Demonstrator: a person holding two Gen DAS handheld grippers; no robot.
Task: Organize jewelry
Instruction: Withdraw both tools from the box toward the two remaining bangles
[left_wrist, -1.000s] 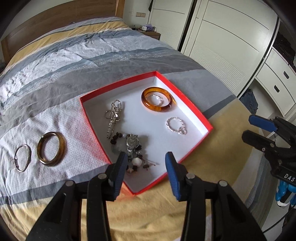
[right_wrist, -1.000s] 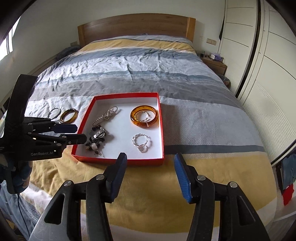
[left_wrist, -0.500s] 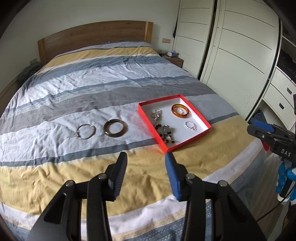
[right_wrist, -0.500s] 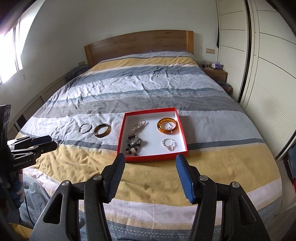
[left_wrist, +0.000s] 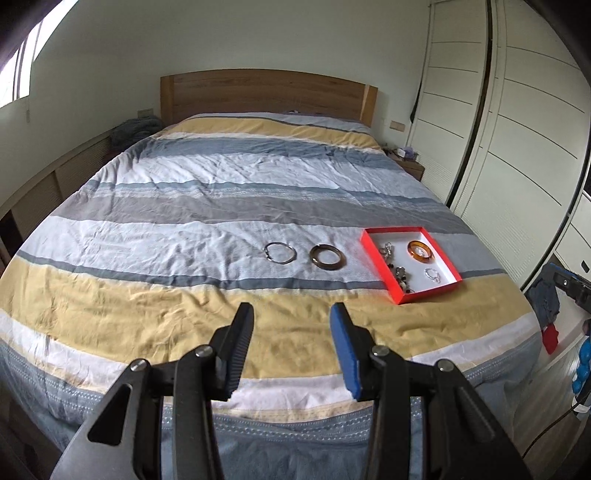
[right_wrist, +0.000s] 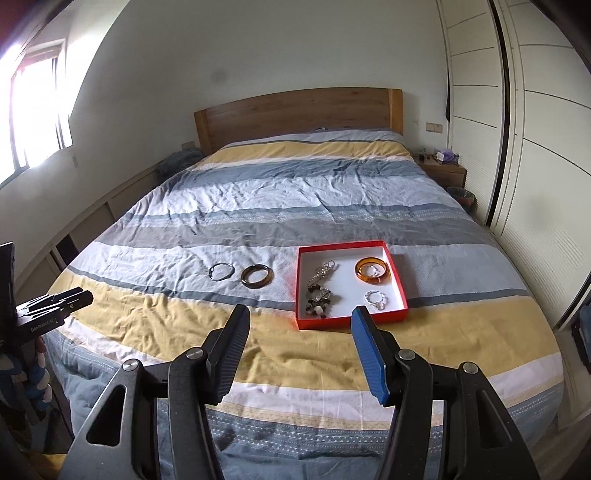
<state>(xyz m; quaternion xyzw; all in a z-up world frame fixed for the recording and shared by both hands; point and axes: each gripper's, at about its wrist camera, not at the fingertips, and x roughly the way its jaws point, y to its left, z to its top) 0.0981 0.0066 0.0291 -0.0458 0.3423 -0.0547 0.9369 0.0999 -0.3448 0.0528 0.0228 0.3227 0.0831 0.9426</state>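
Note:
A red box (right_wrist: 402, 291) (left_wrist: 380, 269) with a white floor lies on the striped bed. In it are an amber bangle (right_wrist: 372, 270) (left_wrist: 420, 251), a small silver ring piece (right_wrist: 376, 298) (left_wrist: 432, 274), a silver chain (right_wrist: 322, 272) and a dark beaded piece (right_wrist: 317, 301). Left of the box on the cover lie a brown bangle (right_wrist: 257, 276) (left_wrist: 328, 257) and a silver hoop (right_wrist: 221, 271) (left_wrist: 280, 252). My left gripper (left_wrist: 291, 314) and right gripper (right_wrist: 300, 314) hang open and empty above the bed's foot, well short of the jewelry. The left gripper (right_wrist: 75, 297) also shows at the right wrist view's left edge.
The bed (right_wrist: 295, 206) has a wooden headboard (right_wrist: 295, 114). White wardrobe doors (right_wrist: 535, 147) line the right side, with a bedside table (right_wrist: 441, 168) beside them. A window (right_wrist: 33, 110) and a low ledge run along the left wall.
Both grippers have pulled back and risen from just over the red box to beyond the bed's foot. The left view has swung left. Jaws stayed open; the jewelry has not moved.

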